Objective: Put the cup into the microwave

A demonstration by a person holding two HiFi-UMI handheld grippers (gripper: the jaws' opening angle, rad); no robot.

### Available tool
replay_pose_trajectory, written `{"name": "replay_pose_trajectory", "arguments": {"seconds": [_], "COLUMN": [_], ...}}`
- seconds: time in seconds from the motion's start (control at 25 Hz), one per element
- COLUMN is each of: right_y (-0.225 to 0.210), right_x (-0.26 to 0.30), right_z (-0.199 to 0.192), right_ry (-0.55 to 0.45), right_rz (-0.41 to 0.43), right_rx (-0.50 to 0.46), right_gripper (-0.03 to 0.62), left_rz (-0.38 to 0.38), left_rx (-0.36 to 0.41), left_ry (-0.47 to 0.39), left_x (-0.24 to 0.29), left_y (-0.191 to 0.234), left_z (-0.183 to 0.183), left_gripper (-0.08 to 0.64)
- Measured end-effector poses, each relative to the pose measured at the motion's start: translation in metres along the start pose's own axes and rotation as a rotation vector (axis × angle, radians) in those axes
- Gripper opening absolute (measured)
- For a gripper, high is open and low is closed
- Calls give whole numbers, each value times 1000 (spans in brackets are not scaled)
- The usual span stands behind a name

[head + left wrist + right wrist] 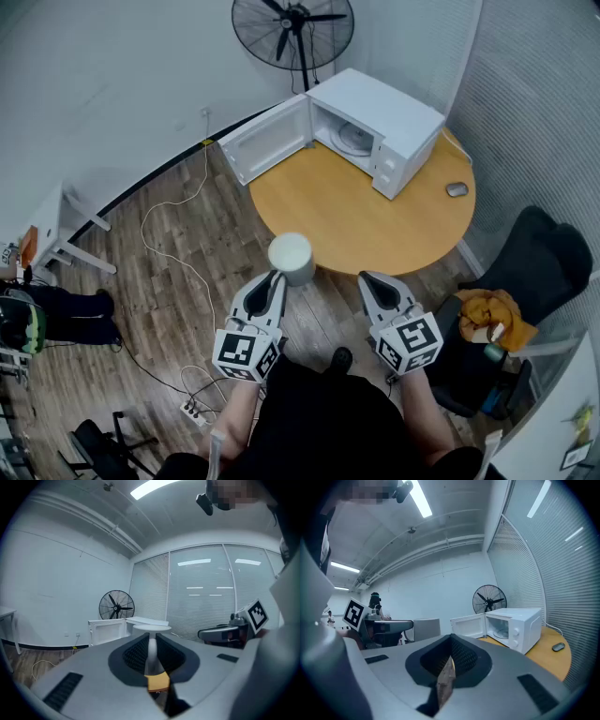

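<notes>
The left hand-held gripper (277, 277) is clamped on the wall of the plain white cylindrical cup (291, 256). Its own view shows the two dark ribbed pads pressed against a thin white strip of cup wall, with the cup's rim just beyond them. The cup hangs upright at the near edge of the round light-wood surface (356, 220), carried in the air rather than set down, and well apart from the white box-shaped microwave (380, 105) at the far side. The microwave's door (267, 141) stands swung wide to the left, and the glass turntable (354, 139) shows in an otherwise bare cavity. The right hand-held gripper (367, 279) is beside the left one with its jaws drawn together on nothing. By my reading the pick-up is done and the door needs no handling. What remains is carrying the cup across the surface, setting it on the turntable and letting go.
</notes>
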State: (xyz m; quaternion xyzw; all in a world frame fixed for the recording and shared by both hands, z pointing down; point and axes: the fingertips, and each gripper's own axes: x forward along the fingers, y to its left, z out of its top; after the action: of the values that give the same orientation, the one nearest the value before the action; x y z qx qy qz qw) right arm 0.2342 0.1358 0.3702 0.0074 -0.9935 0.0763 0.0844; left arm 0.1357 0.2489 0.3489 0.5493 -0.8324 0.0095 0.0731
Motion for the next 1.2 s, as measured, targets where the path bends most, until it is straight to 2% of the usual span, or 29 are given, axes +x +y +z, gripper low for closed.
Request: {"name": "replay_pose_trajectory", "arguments": {"seconds": [0.4, 0.76, 1.2], "right_y": [-2, -21, -36], "right_x": [-3, -5, 23], "right_z": [-5, -9, -13], "right_ry": [2, 2, 34], "right_rz": [10, -9, -35], "right_rx": [4, 49, 71], "right_gripper": [9, 9, 9], "left_rz": [-1, 6, -19], "left_rx": [5, 4, -13], "left_ry": [-4, -9, 2], "left_x": [3, 13, 38], "left_y": [-7, -12, 10], "left_z": [0, 4, 2], "left_gripper": [41, 41, 41]}}
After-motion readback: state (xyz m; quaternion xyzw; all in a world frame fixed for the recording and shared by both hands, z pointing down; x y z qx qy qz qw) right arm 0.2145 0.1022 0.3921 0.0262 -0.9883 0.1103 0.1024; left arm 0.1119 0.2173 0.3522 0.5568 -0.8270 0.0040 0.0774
